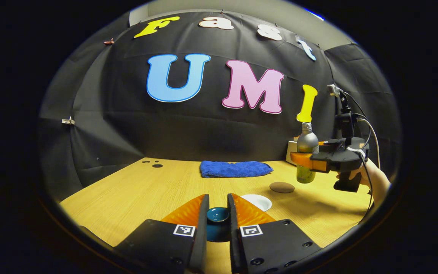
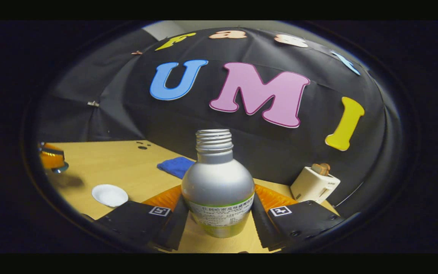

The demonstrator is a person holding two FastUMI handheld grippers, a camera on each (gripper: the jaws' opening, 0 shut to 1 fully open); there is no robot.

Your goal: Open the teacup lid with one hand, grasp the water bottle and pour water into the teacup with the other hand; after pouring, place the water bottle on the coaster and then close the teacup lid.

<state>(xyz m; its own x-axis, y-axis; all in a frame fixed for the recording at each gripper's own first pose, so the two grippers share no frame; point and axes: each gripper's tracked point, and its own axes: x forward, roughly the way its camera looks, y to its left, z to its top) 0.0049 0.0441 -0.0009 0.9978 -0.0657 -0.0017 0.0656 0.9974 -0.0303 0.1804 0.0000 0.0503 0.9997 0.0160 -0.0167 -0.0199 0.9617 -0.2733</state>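
In the left gripper view, the left claw [image 1: 218, 213] has its two orange fingers close together with a dark teal, round lid [image 1: 218, 215] sitting between them. The fingers stand just beside the lid's sides, and I cannot tell whether both press on it. Just beyond the right finger lies a white saucer-like dish [image 1: 258, 201] on the wooden desk [image 1: 135, 190], and farther right a flat brown round coaster [image 1: 282, 187]. A folded blue towel [image 1: 235, 168] lies near the back of the desk.

At the right of that view, the right claw [image 1: 306, 160], held by a person's hand [image 1: 360, 176], clamps the water bottle [image 1: 306, 152] off the desk, above and just right of the coaster. The bottle stands upright.

In the right gripper view, the water bottle [image 2: 218, 186] sits right between the right claw's [image 2: 219, 213] orange fingers, both closed against its lower body. It is silvery metal with a threaded open neck, no cap, and a yellow-green label band around its lower part. A white dish [image 2: 109, 195] lies on the desk to the left, and a white toaster [image 2: 314, 185] stands at the right by the wall.
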